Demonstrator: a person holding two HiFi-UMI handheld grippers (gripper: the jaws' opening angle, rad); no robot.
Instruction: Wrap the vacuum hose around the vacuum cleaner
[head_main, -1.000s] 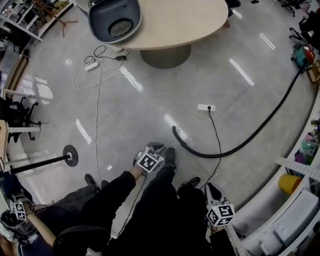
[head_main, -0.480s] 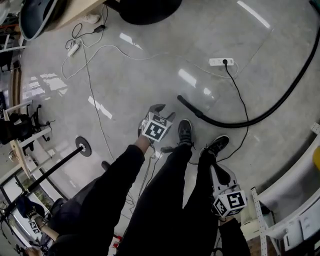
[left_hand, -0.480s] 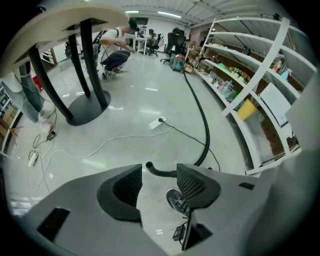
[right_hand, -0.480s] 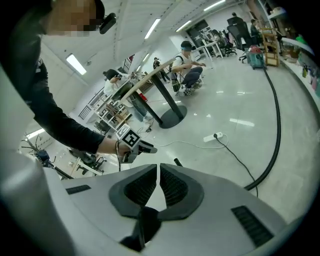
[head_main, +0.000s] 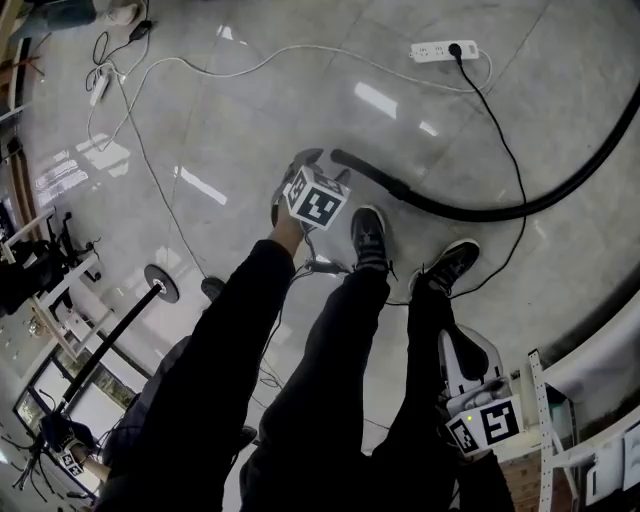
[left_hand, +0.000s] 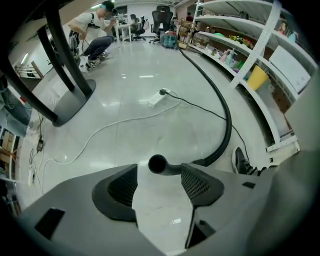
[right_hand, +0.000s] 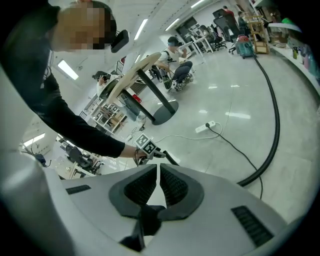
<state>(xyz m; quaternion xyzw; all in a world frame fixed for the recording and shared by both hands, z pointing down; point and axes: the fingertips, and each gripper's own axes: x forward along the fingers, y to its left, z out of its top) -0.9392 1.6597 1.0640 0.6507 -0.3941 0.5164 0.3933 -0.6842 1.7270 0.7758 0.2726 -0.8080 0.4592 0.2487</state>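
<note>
The left gripper's (left_hand: 159, 175) jaws have just been opening and are held wide. The open end of the vacuum hose (left_hand: 226, 120) lies on the floor (left_hand: 125, 135) just ahead of their tips, not yet pinched. The right gripper (right_hand: 156, 172) is closed on nothing. The hose is judged light and springy, best taken behind its stiffer end. It is crossed by a power strip's (head_main: 446, 50) cable. Shelving (left_hand: 260, 75) borders one side; open floor is left elsewhere.

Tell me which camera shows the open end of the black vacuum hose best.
The left gripper view: the hose end is close and faces the camera, so its round opening shows. The head view shows it from above, side-on, opening unseen. The right gripper view shows only a small, distant sliver of it.
</note>
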